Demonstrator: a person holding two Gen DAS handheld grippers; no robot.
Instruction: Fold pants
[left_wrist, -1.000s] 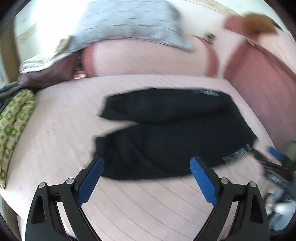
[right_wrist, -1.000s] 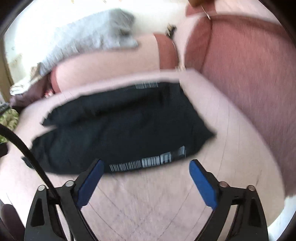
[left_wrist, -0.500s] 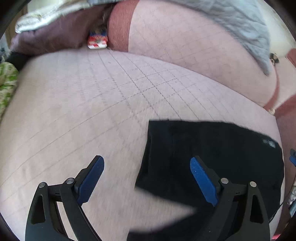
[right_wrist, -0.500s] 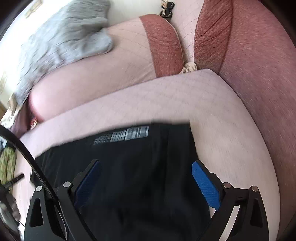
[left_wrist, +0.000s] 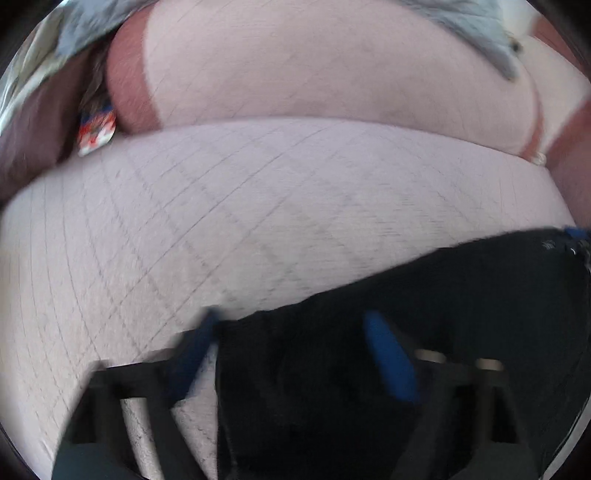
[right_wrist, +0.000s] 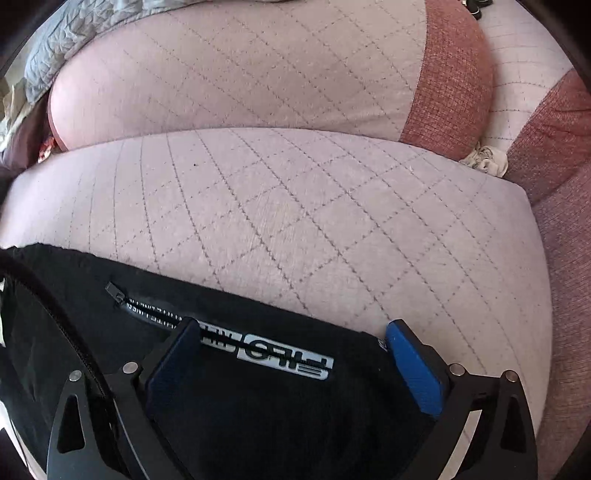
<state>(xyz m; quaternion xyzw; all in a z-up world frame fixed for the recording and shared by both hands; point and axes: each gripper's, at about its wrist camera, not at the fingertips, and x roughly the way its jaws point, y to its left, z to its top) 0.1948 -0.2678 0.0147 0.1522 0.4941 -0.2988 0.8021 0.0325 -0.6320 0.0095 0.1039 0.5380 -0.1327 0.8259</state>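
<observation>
Right wrist | black pants lie lengthwise left-right on quilted sofa seat | right claw wide open astride waistband | left claw open, blurred, empty.

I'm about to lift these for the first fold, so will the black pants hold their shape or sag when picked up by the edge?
The black fabric pants lie flat and limp on the quilted pink sofa cushion, so they will probably sag. They look thin, likely light. The printed waistband strip may be slightly firmer.

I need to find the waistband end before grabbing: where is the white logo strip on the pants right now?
In the right wrist view the white logo strip sits low and central on the black pants, between the open jaws of the right gripper, near the edge bordering the pink quilted cushion.
</observation>
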